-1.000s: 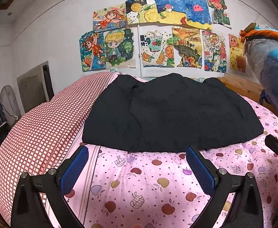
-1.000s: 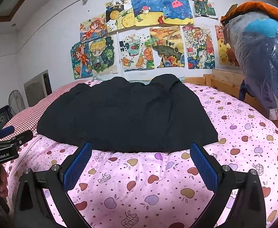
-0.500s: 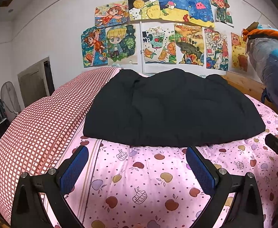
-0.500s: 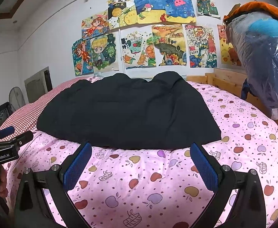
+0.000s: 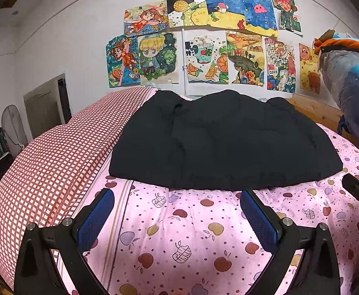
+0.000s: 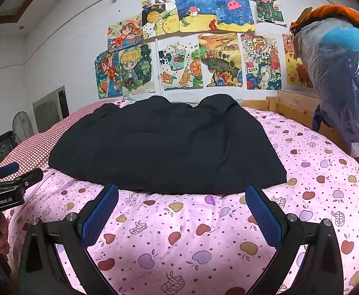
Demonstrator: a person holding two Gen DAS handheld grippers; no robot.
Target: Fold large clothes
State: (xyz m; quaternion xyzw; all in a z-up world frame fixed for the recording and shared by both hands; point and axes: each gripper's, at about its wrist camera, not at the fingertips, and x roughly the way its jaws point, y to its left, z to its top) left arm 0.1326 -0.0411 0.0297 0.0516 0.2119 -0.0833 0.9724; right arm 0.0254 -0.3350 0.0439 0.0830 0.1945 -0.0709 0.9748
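Note:
A large black garment (image 5: 218, 142) lies spread flat on the pink fruit-print bed cover (image 5: 184, 226); it also shows in the right wrist view (image 6: 164, 147). My left gripper (image 5: 177, 196) is open and empty, just short of the garment's near hem, left of its middle. My right gripper (image 6: 182, 194) is open and empty, at the near hem toward the garment's right part. Each gripper shows at the edge of the other's view.
A red checked pillow (image 5: 51, 157) lies along the bed's left side. A wooden bed frame (image 6: 292, 108) and a plastic-wrapped bundle (image 6: 341, 78) stand at the right. Drawings cover the wall (image 5: 204, 49). A fan and crate are at far left.
Both grippers have drawn back and lifted slightly, so the garment sits a little farther and more of the wall shows. Both stay open. The garment has not moved.

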